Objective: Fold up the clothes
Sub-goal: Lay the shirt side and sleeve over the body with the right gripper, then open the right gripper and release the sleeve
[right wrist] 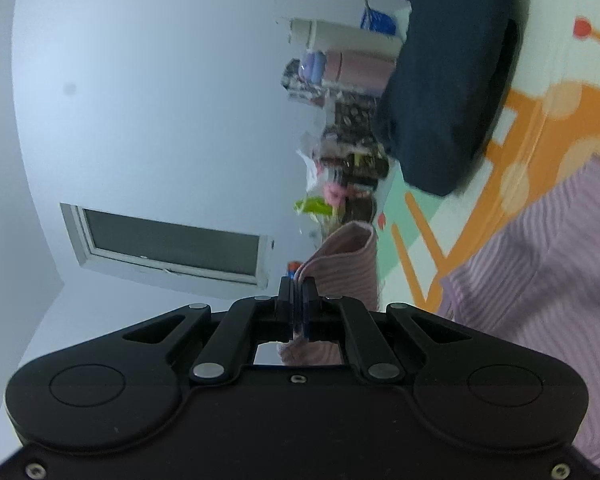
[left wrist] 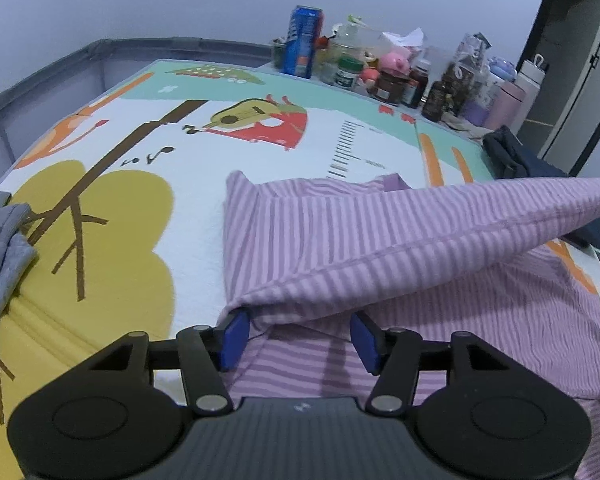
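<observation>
A purple striped garment (left wrist: 320,236) lies spread on a cartoon-printed mat (left wrist: 112,216). One edge of it is lifted and stretched taut toward the right (left wrist: 500,216). My left gripper (left wrist: 300,338) stands open at the garment's near hem, which drapes loosely over its blue pads (left wrist: 236,336) without being pinched. The right wrist view is rolled sideways. There my right gripper (right wrist: 299,300) is shut on a folded corner of the purple striped garment (right wrist: 340,264) and holds it above the mat (right wrist: 520,128). More of the striped cloth (right wrist: 540,264) lies at the right.
A grey garment (left wrist: 0,248) lies at the mat's left edge. A folded dark navy garment (left wrist: 512,156) (right wrist: 448,80) sits at the right. Bottles and jars (left wrist: 392,72) and a blue can (left wrist: 304,40) crowd the far edge. A grey rail (left wrist: 40,88) borders the left.
</observation>
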Demonstrator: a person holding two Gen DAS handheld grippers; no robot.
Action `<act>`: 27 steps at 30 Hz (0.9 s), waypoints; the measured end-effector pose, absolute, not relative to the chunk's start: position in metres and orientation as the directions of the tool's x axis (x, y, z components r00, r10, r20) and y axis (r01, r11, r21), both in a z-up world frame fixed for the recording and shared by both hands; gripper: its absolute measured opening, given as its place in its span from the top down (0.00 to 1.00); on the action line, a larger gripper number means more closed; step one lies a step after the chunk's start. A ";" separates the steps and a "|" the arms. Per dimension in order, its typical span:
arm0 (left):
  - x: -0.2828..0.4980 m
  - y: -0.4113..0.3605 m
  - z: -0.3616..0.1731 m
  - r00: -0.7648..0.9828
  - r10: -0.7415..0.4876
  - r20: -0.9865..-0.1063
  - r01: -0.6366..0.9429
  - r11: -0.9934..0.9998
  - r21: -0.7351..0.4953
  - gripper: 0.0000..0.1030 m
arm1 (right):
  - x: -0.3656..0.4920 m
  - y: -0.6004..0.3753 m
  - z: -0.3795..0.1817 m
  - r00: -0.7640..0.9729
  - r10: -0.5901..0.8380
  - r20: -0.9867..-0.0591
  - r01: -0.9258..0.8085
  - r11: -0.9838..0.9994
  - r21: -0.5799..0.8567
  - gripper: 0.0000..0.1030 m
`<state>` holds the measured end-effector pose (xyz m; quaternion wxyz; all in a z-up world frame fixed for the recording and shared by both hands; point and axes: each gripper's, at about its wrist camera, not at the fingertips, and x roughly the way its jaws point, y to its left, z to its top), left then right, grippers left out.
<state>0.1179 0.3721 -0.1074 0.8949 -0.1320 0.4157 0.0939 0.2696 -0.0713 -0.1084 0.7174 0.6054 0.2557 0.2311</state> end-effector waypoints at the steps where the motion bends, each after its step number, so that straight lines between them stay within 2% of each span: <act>1: 0.118 0.369 -0.108 0.635 0.062 -0.770 -0.276 0.949 -0.151 0.43 | 0.268 -0.076 -0.108 0.763 0.639 -0.091 -0.026 0.170 0.985 0.96; 6: 0.116 0.358 -0.111 0.622 0.070 -0.780 -0.266 0.956 -0.127 0.41 | 0.257 -0.095 -0.117 0.757 0.634 -0.154 -0.011 0.249 0.969 0.96; 16: 0.108 0.359 -0.117 0.604 0.043 -0.796 -0.262 0.954 -0.148 0.41 | 0.232 -0.127 -0.180 0.732 0.592 -0.337 0.178 0.311 0.934 0.96; 27: 0.096 0.367 -0.112 0.592 0.021 -0.805 -0.256 0.953 -0.163 0.41 | 0.209 -0.136 -0.207 0.697 0.558 -0.451 0.273 0.376 0.886 0.96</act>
